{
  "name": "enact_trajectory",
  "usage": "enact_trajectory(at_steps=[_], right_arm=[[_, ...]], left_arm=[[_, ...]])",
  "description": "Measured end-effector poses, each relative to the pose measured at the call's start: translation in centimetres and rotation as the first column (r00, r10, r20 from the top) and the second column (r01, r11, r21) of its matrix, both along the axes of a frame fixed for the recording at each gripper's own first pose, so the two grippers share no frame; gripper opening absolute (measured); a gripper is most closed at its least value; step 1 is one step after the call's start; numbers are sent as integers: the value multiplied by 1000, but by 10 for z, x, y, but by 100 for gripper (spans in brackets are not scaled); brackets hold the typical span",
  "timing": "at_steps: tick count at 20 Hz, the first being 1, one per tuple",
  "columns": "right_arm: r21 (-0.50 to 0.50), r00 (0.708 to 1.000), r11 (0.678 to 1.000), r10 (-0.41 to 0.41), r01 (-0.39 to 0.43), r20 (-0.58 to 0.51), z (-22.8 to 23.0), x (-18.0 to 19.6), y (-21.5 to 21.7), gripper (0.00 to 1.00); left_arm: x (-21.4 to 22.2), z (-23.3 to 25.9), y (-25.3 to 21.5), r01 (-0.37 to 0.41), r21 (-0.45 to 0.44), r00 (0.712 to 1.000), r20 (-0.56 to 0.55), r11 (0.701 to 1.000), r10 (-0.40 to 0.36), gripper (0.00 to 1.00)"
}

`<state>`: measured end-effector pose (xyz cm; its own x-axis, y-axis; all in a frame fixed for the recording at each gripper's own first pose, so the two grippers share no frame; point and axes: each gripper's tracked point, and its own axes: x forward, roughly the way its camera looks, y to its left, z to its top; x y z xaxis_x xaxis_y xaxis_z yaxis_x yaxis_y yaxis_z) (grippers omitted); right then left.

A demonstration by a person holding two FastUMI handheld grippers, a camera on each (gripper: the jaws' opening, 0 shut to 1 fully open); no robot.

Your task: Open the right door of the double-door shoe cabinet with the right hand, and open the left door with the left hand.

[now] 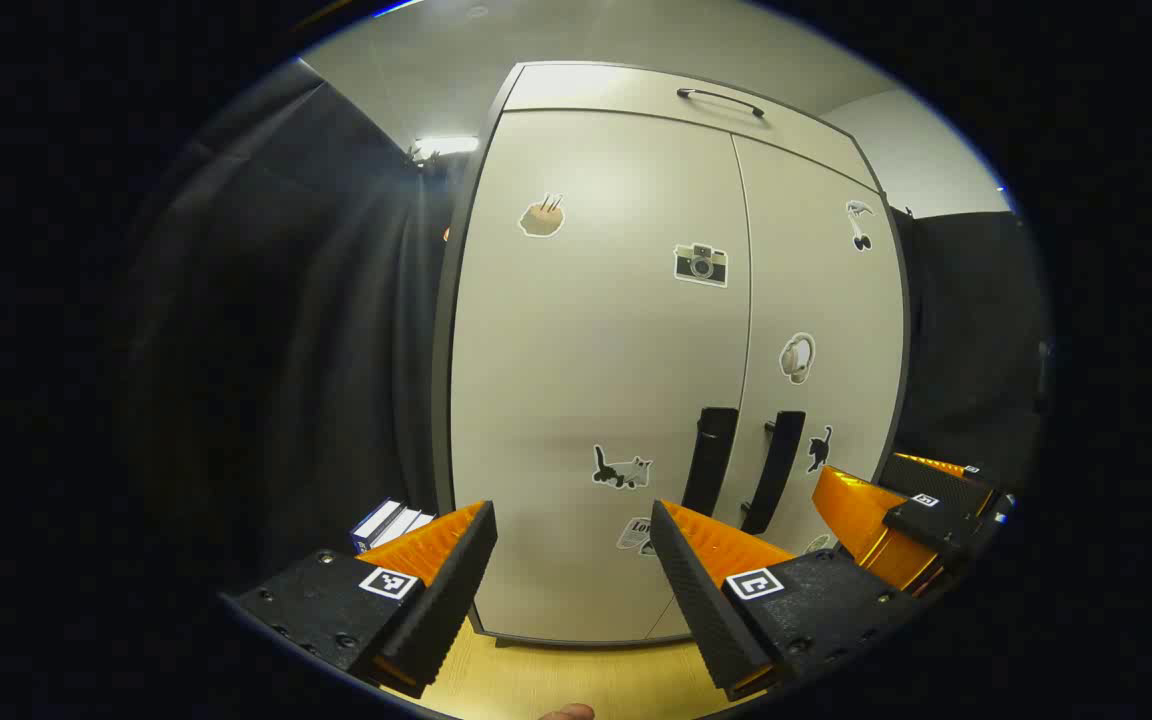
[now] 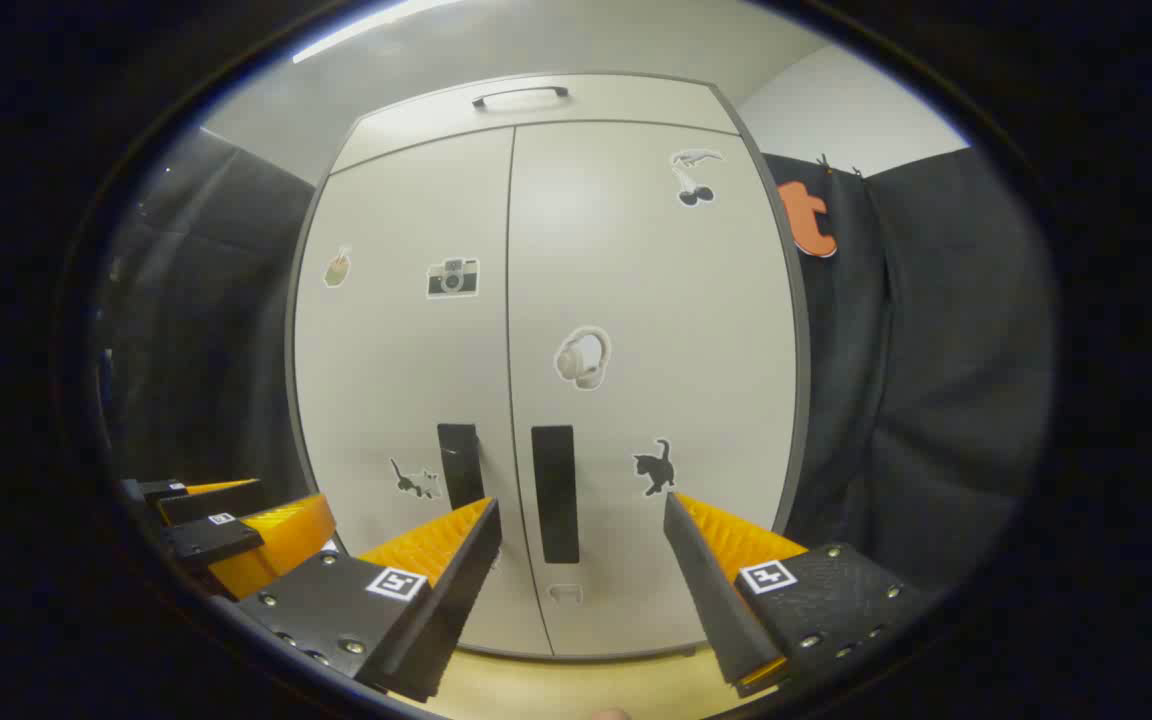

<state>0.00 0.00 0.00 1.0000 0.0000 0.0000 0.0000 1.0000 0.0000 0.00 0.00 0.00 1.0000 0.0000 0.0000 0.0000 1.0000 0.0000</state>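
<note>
Books stand at the shoe cabinet's left foot, then come its closed left door and right door, contents hidden, dark handles side by side, with left gripper and right gripper both spread, short of them.

Cabinet doors smooth matt laminate; floor pale wood; curtain cloth.

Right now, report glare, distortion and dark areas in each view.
Left gripper view: a ceiling light flares beside the shoe cabinet, whose edges bow outward; the curtain on the left is deeply shadowed. Right gripper view: soft sheen on the right door, straight edges curved, stickers sharp.
</note>
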Motion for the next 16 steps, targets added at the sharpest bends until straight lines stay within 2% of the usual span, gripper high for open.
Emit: enact_trajectory(at_steps=[16], right_arm=[[-15,999,999,28,-29,-34,-13,28,7,98]], left_arm=[[5,0,10,-44,-4,999,0,999,44,96]])
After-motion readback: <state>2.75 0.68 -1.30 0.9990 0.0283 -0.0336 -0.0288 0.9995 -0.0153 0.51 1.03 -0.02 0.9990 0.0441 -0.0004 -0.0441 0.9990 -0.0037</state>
